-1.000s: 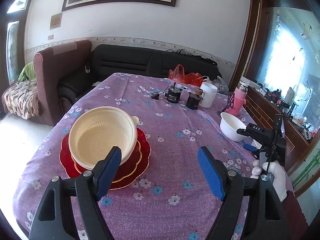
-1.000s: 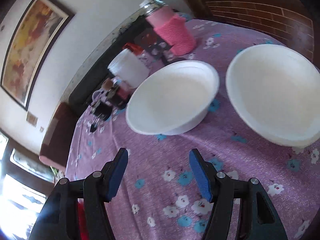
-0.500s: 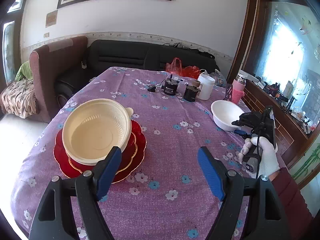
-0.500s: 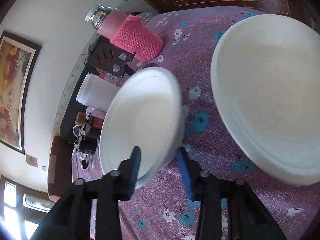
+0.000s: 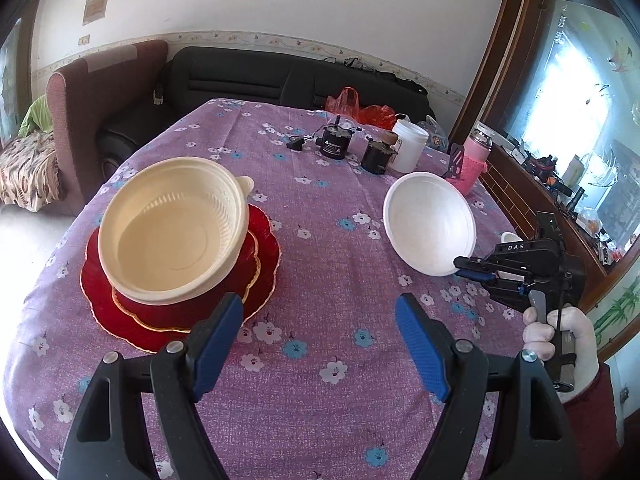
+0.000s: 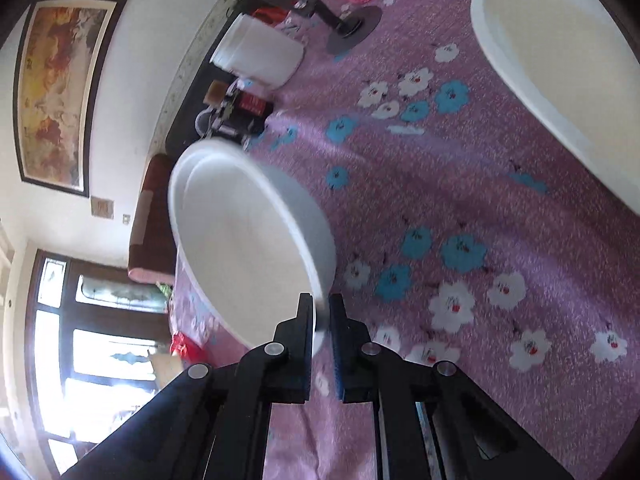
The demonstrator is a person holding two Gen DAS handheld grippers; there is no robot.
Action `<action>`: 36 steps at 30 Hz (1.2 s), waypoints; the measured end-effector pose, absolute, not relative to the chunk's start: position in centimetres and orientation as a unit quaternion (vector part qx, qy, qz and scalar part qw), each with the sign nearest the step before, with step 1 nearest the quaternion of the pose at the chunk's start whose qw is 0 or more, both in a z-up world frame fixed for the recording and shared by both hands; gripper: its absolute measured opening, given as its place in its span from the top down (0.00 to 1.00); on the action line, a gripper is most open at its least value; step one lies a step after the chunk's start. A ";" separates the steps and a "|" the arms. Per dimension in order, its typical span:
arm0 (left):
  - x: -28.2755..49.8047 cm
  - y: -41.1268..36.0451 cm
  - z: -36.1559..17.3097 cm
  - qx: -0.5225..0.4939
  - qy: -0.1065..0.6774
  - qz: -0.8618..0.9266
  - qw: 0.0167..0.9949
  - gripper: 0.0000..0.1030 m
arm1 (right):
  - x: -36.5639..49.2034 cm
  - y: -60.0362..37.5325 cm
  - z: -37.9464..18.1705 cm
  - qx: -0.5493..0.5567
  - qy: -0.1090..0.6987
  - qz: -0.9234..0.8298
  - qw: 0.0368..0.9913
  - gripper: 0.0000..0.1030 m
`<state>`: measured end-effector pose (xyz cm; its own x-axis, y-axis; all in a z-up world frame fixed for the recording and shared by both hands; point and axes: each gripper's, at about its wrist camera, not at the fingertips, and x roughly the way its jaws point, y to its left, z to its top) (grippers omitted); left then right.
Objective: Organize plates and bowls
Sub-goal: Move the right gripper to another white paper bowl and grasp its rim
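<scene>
A cream bowl [image 5: 170,236] sits on stacked red plates [image 5: 264,268] at the table's left. My left gripper [image 5: 320,344] is open and empty, above the cloth in front of the stack. My right gripper [image 6: 322,320] is shut on the rim of a small white bowl [image 6: 244,240] and holds it tilted above the table; it shows in the left wrist view [image 5: 428,226] with the right gripper [image 5: 466,266] at its lower right rim. A second, larger white bowl [image 6: 560,68] rests on the cloth at the right.
At the far end of the purple flowered tablecloth [image 5: 332,280] stand a white jar [image 5: 408,146], two dark canisters [image 5: 334,144], a pink-sleeved bottle [image 5: 474,160] and red bags [image 5: 360,110]. A sofa [image 5: 280,80] lies beyond, a wooden sideboard [image 5: 540,200] to the right.
My right gripper closed on the small white bowl's rim and lifted it, tilting it and carrying it leftward. The left gripper drew slightly nearer the red plates, still open.
</scene>
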<state>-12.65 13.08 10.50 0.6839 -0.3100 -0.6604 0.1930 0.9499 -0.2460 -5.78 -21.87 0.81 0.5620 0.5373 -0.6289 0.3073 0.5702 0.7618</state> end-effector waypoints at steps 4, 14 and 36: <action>-12.1 11.7 10.4 -0.069 0.378 -0.147 0.911 0.24 | -6.8 -20.5 3.0 0.405 0.487 0.115 0.765 0.91; -7.5 8.3 11.3 -0.089 0.399 -0.165 0.898 0.24 | -6.2 -22.1 4.8 0.356 0.399 0.000 0.845 0.36; 8.9 -4.4 3.2 -0.056 0.524 -0.167 0.833 0.58 | -2.8 -20.4 2.0 0.299 0.389 0.022 0.871 0.80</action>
<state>8.95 -4.44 3.18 0.3938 -0.3372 -0.8551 0.2205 0.9378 -0.2682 -2.79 -20.36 1.98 0.6965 0.2708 -0.6645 0.1949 0.8198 0.5384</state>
